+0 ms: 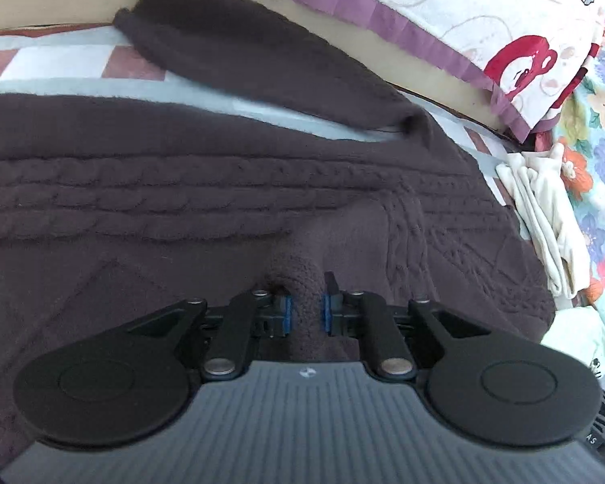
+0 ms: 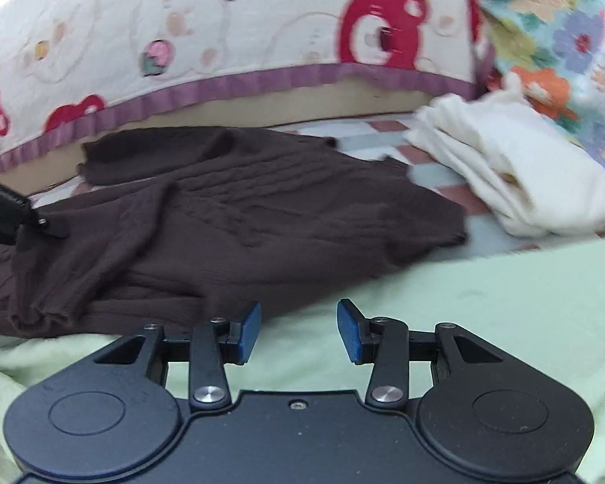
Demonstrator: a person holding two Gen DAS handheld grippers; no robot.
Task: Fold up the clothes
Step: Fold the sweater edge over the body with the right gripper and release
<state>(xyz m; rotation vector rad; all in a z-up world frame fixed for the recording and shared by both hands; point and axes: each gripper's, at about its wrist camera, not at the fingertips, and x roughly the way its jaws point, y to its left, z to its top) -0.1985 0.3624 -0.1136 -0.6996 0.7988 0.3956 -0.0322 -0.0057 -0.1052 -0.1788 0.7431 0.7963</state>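
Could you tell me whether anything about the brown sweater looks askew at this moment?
Yes: the brown sweater lies rumpled, one sleeve flopped across its body. The left gripper pinches a raised knit fold; the right gripper is open, empty.

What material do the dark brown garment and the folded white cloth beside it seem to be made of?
Dark brown sweater: knitted yarn, probably wool or acrylic; raised cable ribs, fuzzy matte surface. Folded white cloth: soft matte fabric, possibly cotton or fleece; the blur leaves its weave unclear.
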